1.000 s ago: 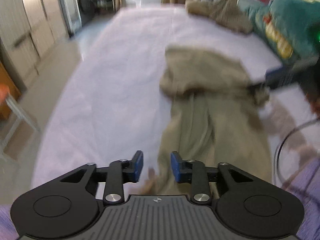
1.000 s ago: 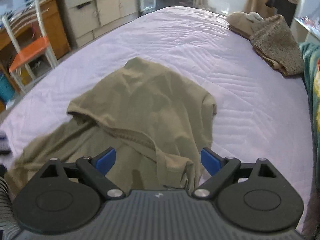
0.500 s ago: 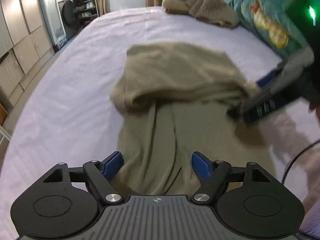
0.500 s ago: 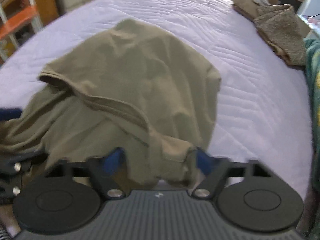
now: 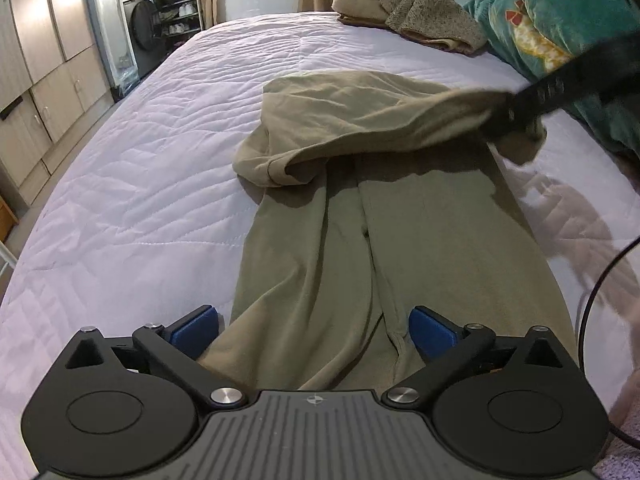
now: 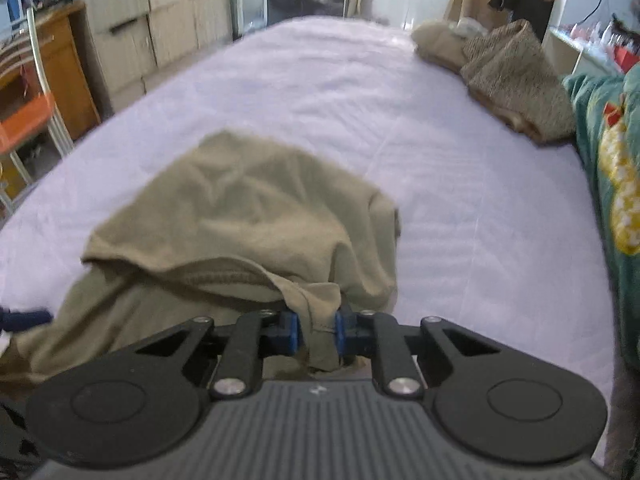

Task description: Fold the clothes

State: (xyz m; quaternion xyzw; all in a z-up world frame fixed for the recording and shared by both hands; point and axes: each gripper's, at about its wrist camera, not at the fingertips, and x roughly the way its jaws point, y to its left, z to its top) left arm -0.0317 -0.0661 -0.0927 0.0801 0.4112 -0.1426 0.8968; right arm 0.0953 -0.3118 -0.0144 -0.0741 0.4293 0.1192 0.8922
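An olive-green garment [image 5: 400,216] lies lengthwise on a pale lilac quilted bed [image 5: 160,152]; its far part is folded back over the near part. My left gripper [image 5: 314,330] stands open, its blue pads on either side of the garment's near end. My right gripper [image 6: 316,330] is shut on a bunched edge of the olive garment [image 6: 256,216] and lifts that corner. From the left wrist view the right gripper [image 5: 516,114] reaches in from the right, gripping the raised fold.
Folded brown and tan clothes [image 5: 416,24] sit at the bed's far right. A teal patterned blanket [image 5: 560,40] runs along the right side. Cabinets [image 5: 48,64] and a washing machine [image 5: 140,32] stand to the left; an orange chair [image 6: 24,120] stands near the bed's left edge.
My left gripper has opened wide over the garment's near end. My right gripper went from open to shut on the garment's edge and lifted it.
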